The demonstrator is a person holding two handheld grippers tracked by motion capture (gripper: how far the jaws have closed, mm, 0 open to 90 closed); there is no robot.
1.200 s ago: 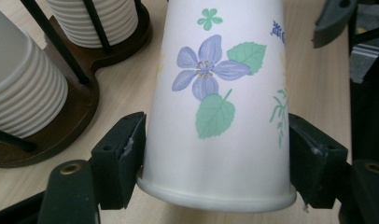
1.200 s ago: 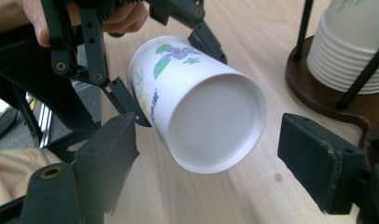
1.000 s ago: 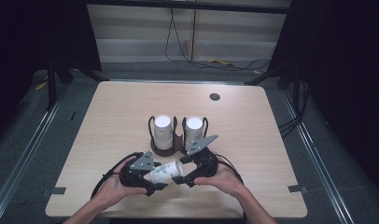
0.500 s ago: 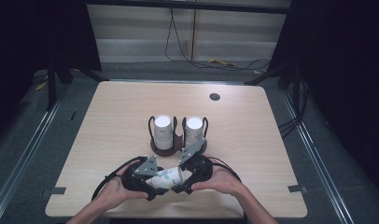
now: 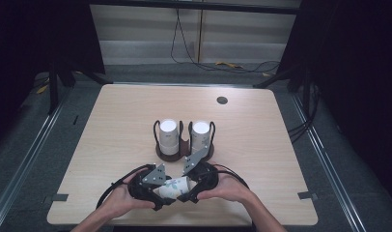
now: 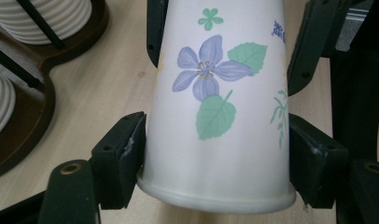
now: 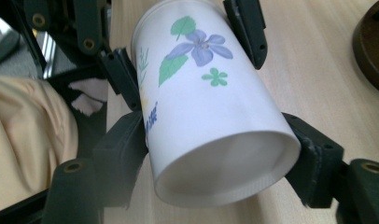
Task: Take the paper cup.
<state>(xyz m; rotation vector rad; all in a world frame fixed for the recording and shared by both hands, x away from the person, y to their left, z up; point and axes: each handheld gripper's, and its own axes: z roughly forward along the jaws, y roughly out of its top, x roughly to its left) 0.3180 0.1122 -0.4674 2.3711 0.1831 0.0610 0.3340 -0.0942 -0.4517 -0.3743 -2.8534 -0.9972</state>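
Holding: a flowered paper cup [image 5: 174, 188] lies sideways between both grippers, near the table's [image 5: 112, 125] front edge.
Left gripper [image 6: 211, 154]: jaws clamped on the cup's rim end.
Right gripper [image 7: 220, 158]: jaws have just been closing, pads now pressing the cup's base end.
Behind: wooden holder [image 5: 171, 153] with two cup stacks [image 5: 168, 135].

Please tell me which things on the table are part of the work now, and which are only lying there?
In use:
- paper cup, lying sideways between both grippers
- left gripper, jaws on the cup's rim end
- right gripper, jaws on the cup's base end; they have just been closing
- cup holder with two stacks of cups

Lying about:
- dark disc
- cables behind the table
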